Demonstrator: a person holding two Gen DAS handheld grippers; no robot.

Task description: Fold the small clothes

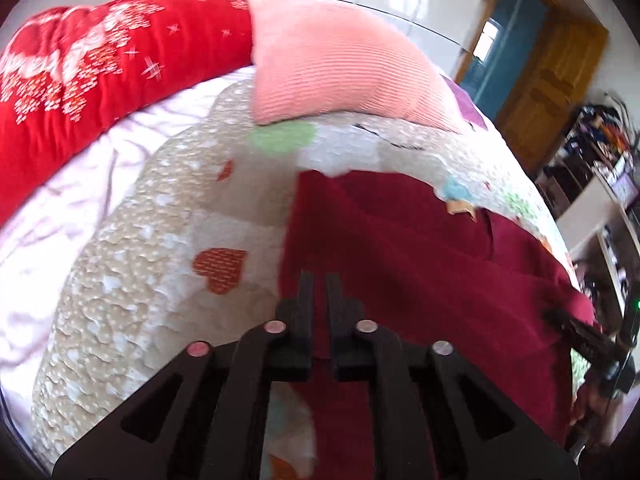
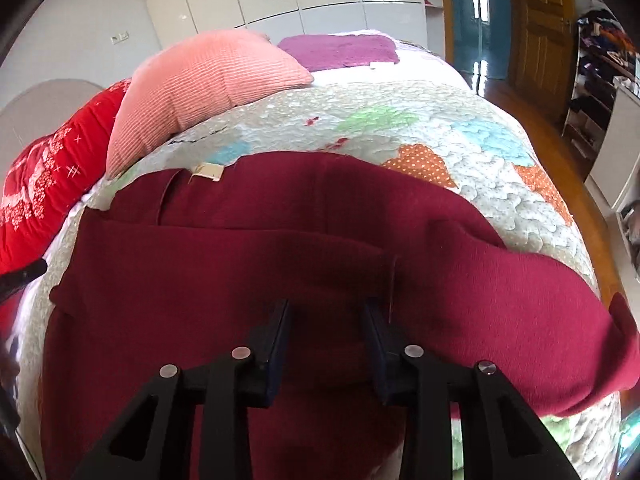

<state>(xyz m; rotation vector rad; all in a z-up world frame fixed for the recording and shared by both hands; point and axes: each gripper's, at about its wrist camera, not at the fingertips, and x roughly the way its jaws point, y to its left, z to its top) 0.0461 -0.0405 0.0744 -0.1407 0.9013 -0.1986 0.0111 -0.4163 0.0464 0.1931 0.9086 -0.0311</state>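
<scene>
A dark red garment [image 2: 248, 264] lies spread on the patchwork quilt [image 2: 460, 160], with a sleeve running off to the right [image 2: 540, 320] and a white label [image 2: 206, 171] at its far edge. It also shows in the left wrist view [image 1: 400, 248]. My left gripper [image 1: 320, 280] hovers over the garment's left edge, fingers nearly together with a thin gap and nothing between them. My right gripper [image 2: 326, 306] is open above the garment's near middle, empty. The right gripper also shows at the right edge of the left wrist view [image 1: 560, 320].
A pink ribbed pillow [image 2: 208, 84] and a red patterned duvet [image 1: 88, 80] lie at the far left of the bed. A purple cloth [image 2: 340, 52] lies at the far end. A wooden door [image 2: 540, 28] and cluttered shelves [image 2: 600, 60] stand to the right.
</scene>
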